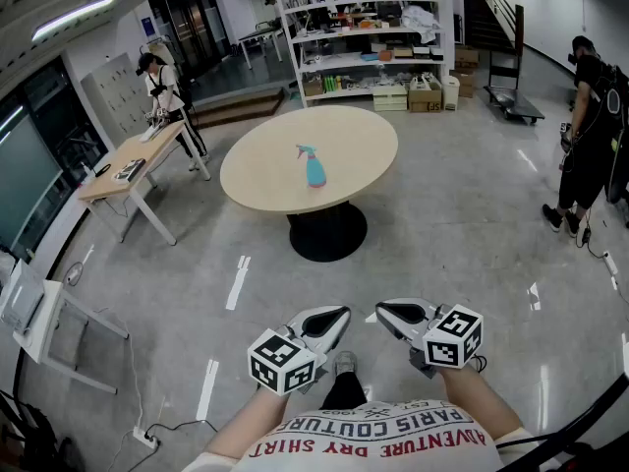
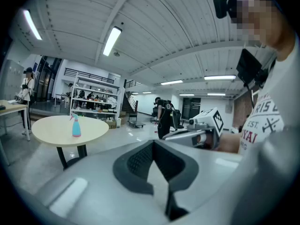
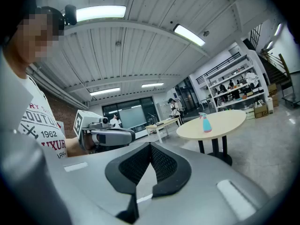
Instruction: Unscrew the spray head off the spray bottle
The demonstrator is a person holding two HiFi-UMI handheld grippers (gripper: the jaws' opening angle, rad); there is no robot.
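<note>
A blue spray bottle (image 1: pixel 314 168) with a lighter spray head stands upright near the middle of a round beige table (image 1: pixel 265 170), far ahead of me. The bottle (image 2: pixel 76 126) shows small in the left gripper view and, as the same bottle (image 3: pixel 205 123), in the right gripper view. My left gripper (image 1: pixel 337 315) and right gripper (image 1: pixel 384 312) are held close to my body, side by side over the floor, both shut with nothing between their jaws. Each gripper also appears in the other's view.
A person stands at a wooden desk (image 1: pixel 126 162) at the back left. Another person (image 1: pixel 588 146) stands at the right. Shelving (image 1: pixel 369 37) with boxes lines the back wall. Grey floor with white tape marks lies between me and the table.
</note>
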